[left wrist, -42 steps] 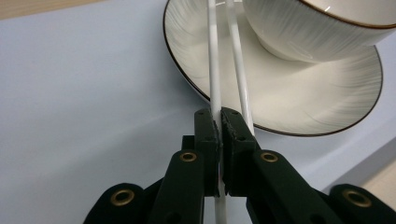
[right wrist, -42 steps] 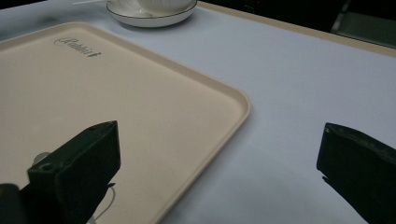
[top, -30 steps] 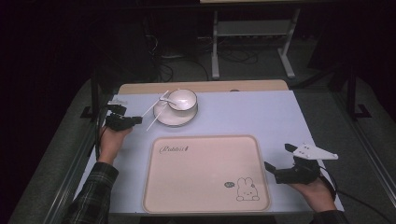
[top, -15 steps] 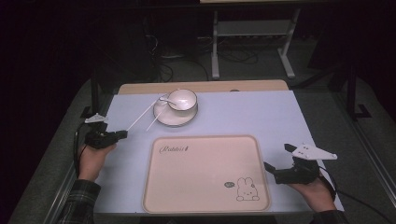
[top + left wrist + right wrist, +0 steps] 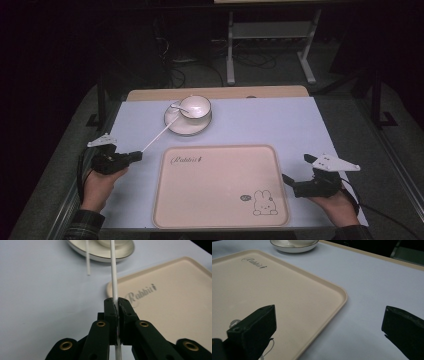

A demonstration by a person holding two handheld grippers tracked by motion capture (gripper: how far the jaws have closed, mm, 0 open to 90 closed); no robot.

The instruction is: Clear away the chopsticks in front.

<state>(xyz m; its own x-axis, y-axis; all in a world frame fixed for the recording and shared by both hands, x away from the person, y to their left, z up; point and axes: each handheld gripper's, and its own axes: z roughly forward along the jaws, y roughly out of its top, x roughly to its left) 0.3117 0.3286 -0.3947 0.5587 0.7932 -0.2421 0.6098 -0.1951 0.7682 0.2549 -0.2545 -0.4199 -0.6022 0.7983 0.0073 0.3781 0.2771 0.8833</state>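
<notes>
**Mia:** What is the left gripper (image 5: 131,156) holding?

**Ben:** A long, thin white stick (image 5: 113,277). It could be a chopstick. In the left gripper view the two black jaws are squeezed tight on it, and the stick goes straight up between them.

**Mia:** Where does the stick go?

**Ben:** From above, it slants up from the gripper toward the saucer (image 5: 172,126). Its far end is at the saucer's near edge. I can't tell if it touches there.

**Mia:** Why hold it at the end like that?

**Ben:** I think a grip near one end leaves the long part free, so the far end is easy to steer. The stick is thin, so the jaws must shut almost all the way or it would slip.

**Mia:** What else is on the saucer?

**Ben:** A small white bowl (image 5: 196,106) with a white spoon (image 5: 176,106) leaning in it. A second white stick (image 5: 87,257) lies with one end on the saucer and the other end on the worktop (image 5: 265,122).

**Mia:** And the right gripper (image 5: 289,182)?

**Ben:** Its jaws are spread wide with nothing between them. It waits by the right edge of the beige tray (image 5: 220,200), the one with the bunny picture. I guess it stays out of the way until it is needed.

**Mia:** Is anything on the tray?

**Ben:** No. Maybe the stick is meant to go there, since the tray sits right beside it.
</notes>
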